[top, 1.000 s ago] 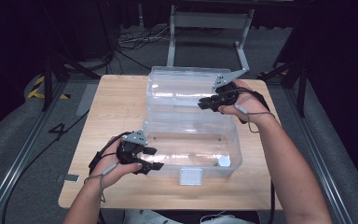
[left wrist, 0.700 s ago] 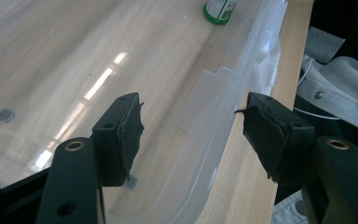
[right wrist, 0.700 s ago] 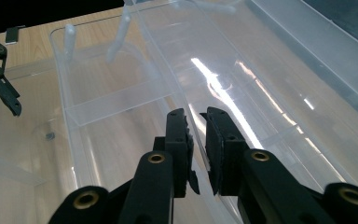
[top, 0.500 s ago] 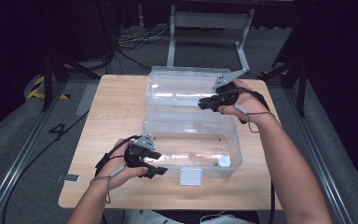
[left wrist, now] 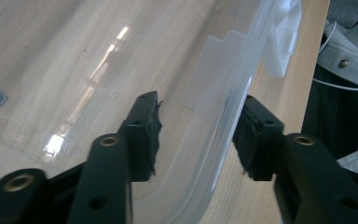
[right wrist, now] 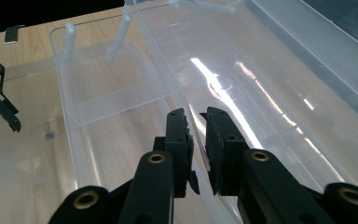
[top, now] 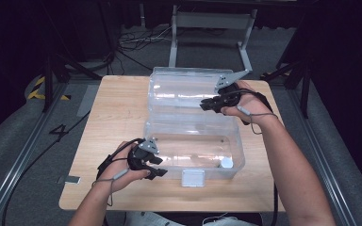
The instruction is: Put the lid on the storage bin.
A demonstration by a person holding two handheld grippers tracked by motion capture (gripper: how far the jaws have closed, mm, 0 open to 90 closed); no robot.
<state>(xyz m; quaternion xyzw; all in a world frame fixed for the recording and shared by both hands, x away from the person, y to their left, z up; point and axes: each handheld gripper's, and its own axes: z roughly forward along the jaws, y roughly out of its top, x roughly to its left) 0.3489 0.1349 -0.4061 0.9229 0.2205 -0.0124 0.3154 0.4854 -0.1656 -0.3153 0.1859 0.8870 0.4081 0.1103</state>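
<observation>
At the lower left of the high view the left gripper [top: 156,165] sits at the near left corner of the clear plastic box [top: 193,149]. Its jaws have just been closing and straddle the box wall, a gap showing at each pad. At upper right the right gripper [top: 207,104] pinches the open lid [top: 184,87] by its rim, jaws nearly together

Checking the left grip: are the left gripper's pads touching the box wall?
Cannot tell. In the left gripper view the left gripper straddles the clear box wall, closing; contact unclear.
</observation>
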